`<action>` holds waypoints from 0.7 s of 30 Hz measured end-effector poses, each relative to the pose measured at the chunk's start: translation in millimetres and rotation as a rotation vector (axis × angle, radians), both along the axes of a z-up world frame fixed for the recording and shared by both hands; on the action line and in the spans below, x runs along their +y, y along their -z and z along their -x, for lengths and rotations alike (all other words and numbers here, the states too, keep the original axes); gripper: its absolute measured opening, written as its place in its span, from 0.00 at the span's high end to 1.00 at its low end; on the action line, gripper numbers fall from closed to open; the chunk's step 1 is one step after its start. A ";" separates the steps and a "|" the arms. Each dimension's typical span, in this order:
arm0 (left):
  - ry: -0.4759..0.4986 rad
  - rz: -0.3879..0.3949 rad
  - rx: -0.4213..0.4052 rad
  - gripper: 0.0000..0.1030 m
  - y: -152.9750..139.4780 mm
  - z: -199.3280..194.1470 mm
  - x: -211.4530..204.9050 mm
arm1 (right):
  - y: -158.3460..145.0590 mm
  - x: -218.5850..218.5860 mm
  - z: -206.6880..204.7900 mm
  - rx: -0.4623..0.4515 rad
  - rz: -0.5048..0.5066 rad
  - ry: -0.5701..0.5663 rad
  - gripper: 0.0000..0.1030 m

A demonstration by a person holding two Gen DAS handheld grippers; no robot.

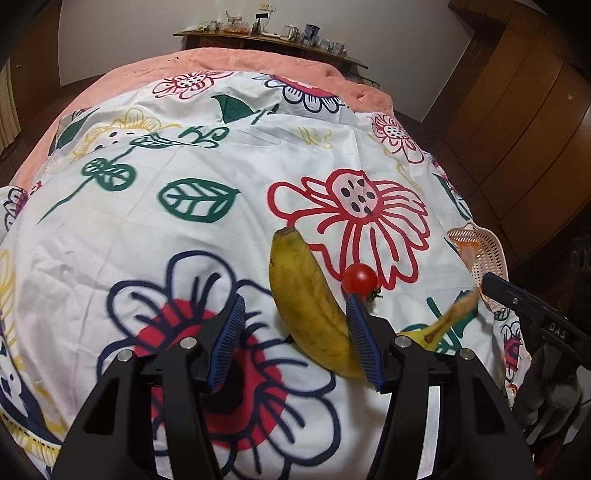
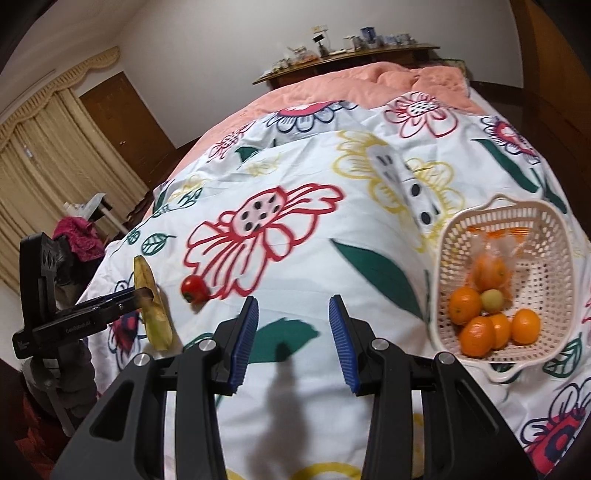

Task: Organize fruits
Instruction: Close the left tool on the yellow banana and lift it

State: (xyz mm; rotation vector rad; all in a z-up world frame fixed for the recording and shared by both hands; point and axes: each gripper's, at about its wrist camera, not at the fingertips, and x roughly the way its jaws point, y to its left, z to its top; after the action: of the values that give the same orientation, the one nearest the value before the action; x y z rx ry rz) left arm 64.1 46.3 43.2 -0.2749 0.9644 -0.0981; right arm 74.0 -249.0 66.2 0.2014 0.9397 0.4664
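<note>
Tongs first. Left tongs: jaws at a middling gap, gripping nothing. The blue ribbed pad on the three-o'clock side lies over the lower part of the banana, while the nine-o'clock pad stands well clear of it. The banana lies on the bedspread, its blunt end toward twelve o'clock and its stem poking out past the three-o'clock finger. From the right wrist view, the left tongs' tip crosses the banana at mid-length, far out at nine o'clock. Right tongs: jaws narrow but apart, only cloth and their own shadow between them. A small red tomato sits just beside the banana at one o'clock of the left tongs, touching neither pad as far as can be seen; from the right tongs it lies at ten o'clock. The pale lattice basket rests on the bedspread at two o'clock of the right tongs, well apart from banana and tomato. It holds several oranges, a small yellow-green fruit among them, and one more orange in a clear bag behind. Beyond the floral cloth at twelve o'clock is a peach blanket, then a wooden shelf crowded with small items too tiny to name. Curtains hang at ten o'clock.
</note>
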 end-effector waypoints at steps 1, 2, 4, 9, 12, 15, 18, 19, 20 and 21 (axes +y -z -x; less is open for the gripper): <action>-0.001 -0.001 -0.004 0.42 -1.1 3.2 1.6 | 0.3 4.2 -0.1 0.004 -0.001 -0.010 0.61; -0.001 -0.003 -0.009 0.42 -1.8 6.8 3.1 | 0.5 11.2 0.2 0.008 0.003 -0.026 0.61; 0.002 -0.002 -0.018 0.42 -3.2 12.3 4.5 | -0.3 21.6 1.8 0.008 0.016 -0.049 0.61; 0.006 0.007 -0.030 0.43 -4.1 24.8 11.6 | -0.9 63.2 13.8 0.002 0.063 -0.160 0.61; 0.013 0.011 -0.030 0.43 -3.8 31.3 17.5 | 2.0 88.8 24.6 -0.002 0.101 -0.234 0.61; 0.018 0.019 -0.020 0.43 -3.6 37.7 23.9 | 6.1 103.2 31.7 -0.001 0.130 -0.278 0.61; 0.020 0.043 -0.021 0.43 -5.5 42.3 28.7 | 7.6 107.2 36.3 -0.003 0.143 -0.295 0.61; 0.020 0.054 -0.024 0.43 -7.2 43.0 29.4 | 7.6 106.6 36.1 -0.002 0.141 -0.292 0.61; 0.021 0.055 -0.027 0.43 -8.4 43.6 28.4 | 7.8 104.6 35.4 0.003 0.135 -0.284 0.61; 0.022 0.053 -0.028 0.43 -9.2 44.1 26.6 | 7.9 102.8 34.6 0.006 0.130 -0.278 0.61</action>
State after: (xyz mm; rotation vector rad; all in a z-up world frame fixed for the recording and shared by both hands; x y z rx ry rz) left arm 20.1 72.9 52.4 -0.3112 0.9385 -0.1479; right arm 39.4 -146.2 58.3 -0.0468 1.0055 0.6583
